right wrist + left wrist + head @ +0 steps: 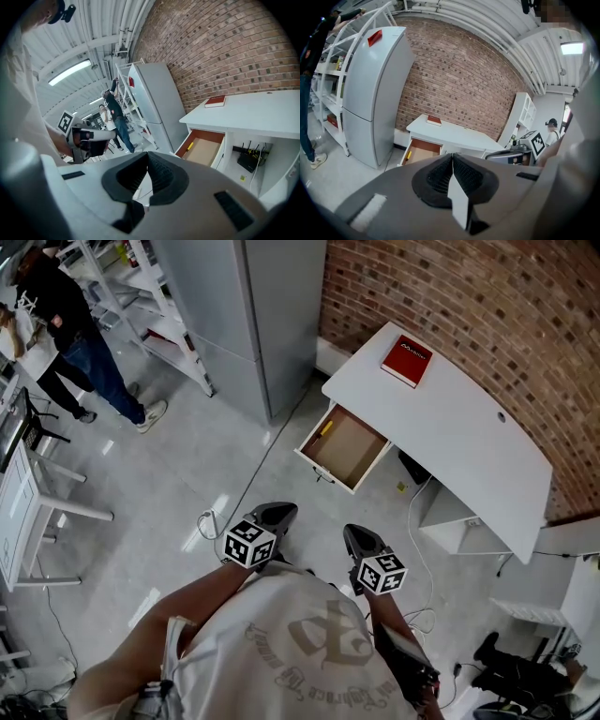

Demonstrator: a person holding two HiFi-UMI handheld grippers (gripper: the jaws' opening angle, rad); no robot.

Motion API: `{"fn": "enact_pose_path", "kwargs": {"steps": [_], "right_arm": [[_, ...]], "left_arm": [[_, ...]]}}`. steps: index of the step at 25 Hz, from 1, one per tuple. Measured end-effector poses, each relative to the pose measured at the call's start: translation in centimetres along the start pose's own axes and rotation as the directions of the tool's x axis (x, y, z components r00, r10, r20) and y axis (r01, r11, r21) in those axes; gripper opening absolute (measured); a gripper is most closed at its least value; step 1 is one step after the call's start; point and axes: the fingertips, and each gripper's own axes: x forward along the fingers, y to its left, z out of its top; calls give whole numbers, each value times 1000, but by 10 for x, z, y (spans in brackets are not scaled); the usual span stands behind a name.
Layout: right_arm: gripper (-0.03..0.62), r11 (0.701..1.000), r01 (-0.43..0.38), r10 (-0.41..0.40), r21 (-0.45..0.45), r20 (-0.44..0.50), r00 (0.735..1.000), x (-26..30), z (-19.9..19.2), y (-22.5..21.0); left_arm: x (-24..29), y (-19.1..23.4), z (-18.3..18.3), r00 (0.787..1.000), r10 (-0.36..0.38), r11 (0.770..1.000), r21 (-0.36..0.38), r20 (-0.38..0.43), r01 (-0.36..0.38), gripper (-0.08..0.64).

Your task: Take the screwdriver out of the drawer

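Observation:
The drawer [343, 447] of the white desk [450, 427] stands pulled open. A yellow-handled screwdriver [325, 428] lies along its left inner side, also seen in the left gripper view [408, 155] and the right gripper view [189, 146]. My left gripper [277, 514] and right gripper [357, 538] are held close to my body, well short of the drawer, both pointing toward it. The left gripper [452, 161] has its pads pressed together with nothing between them. The right gripper [147, 161] is shut and empty too.
A red book [406, 360] lies on the desk's far end by the brick wall. A grey fridge [253, 315] stands left of the desk. People [66, 324] stand by white shelving at far left. Cables [208, 521] trail on the floor; a router [247, 161] sits under the desk.

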Motion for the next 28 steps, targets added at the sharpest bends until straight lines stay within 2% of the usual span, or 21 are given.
{"fn": "enact_pose_path", "kwargs": {"steps": [6, 14, 21, 28], "right_arm": [[6, 1000, 4, -4, 16, 7, 1000, 28, 16, -5], [6, 998, 49, -50, 47, 16, 999, 69, 42, -18], [6, 992, 103, -105, 67, 18, 994, 96, 64, -28], [6, 978, 193, -196, 83, 35, 980, 119, 87, -38]], "left_arm": [[16, 31, 14, 1000, -16, 1000, -8, -12, 16, 9], [42, 76, 38, 998, -57, 998, -8, -32, 57, 9], [64, 105, 61, 991, -124, 992, 1, -47, 124, 9], [80, 138, 82, 982, -180, 983, 13, -54, 181, 9]]}}
